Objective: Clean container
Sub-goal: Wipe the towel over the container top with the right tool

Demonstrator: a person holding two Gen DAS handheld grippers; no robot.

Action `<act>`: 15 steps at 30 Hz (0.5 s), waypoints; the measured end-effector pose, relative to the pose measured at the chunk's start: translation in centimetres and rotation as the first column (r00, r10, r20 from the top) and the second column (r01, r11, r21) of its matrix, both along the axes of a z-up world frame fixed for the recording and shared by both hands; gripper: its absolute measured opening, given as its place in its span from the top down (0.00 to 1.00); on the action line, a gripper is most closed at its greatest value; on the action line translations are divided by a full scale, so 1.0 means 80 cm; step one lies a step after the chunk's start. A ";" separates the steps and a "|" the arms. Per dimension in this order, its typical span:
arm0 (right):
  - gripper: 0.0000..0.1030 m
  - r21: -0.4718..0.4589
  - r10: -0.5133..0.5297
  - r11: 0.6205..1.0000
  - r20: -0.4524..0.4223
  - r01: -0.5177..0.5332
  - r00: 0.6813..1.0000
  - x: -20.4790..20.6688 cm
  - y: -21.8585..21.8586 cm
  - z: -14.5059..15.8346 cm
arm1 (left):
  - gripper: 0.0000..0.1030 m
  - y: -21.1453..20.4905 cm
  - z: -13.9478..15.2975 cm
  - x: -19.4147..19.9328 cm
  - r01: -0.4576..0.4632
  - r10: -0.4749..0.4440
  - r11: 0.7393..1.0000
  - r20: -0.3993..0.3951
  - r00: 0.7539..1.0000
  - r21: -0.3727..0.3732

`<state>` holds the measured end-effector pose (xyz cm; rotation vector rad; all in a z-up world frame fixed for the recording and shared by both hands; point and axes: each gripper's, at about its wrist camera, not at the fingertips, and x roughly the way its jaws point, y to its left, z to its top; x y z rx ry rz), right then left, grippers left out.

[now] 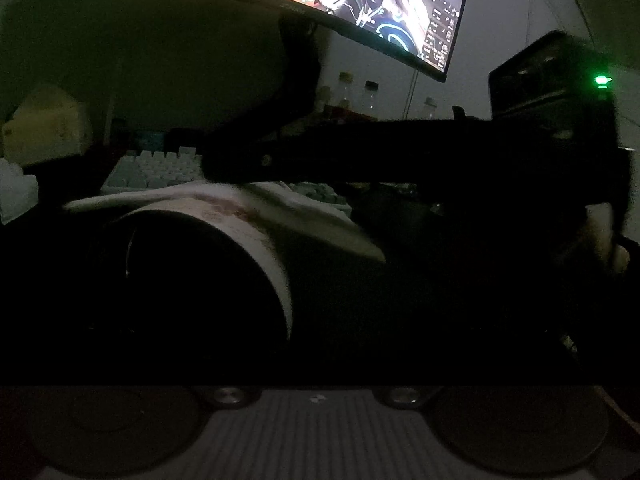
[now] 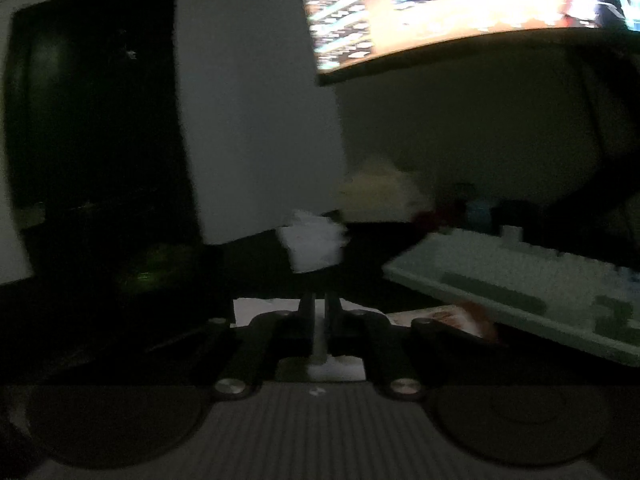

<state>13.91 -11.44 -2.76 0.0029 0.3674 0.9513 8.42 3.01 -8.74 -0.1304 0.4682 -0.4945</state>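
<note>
Pressed nearly together, the right gripper (image 2: 319, 304) pinches a crumpled white tissue (image 2: 314, 246); left jaws are lost in darkness beside the round, stained container (image 1: 224, 240).

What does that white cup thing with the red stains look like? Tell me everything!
The white container looks like a round paper or plastic cup lying tipped on its side, with its dark open mouth facing the left claw's camera. Its pale wall curves around that opening and carries reddish-brown smears near the top. A white cloth or tissue lies just behind it, seemingly touching. Beyond both sits a light keyboard. The scene is very dark, so the inside and what holds the container cannot be seen.
</note>
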 end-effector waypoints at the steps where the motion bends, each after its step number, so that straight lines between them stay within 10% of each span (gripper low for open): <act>1: 0.93 -0.001 -0.015 1.000 -0.004 0.015 1.000 0.005 -0.002 -0.001 | 0.00 0.000 0.000 0.000 0.000 0.000 1.000 0.000 1.000 0.000; 11: 0.89 0.042 0.093 0.995 0.022 -0.094 0.995 -0.031 -0.004 -0.004 | 0.00 -0.006 -0.003 -0.011 0.009 -0.010 0.999 0.026 1.000 0.037; 15: 0.89 -0.003 -0.050 0.999 0.017 0.050 0.999 0.004 -0.020 -0.005 | 0.00 -0.003 -0.002 -0.013 0.017 -0.018 1.000 0.023 1.000 0.019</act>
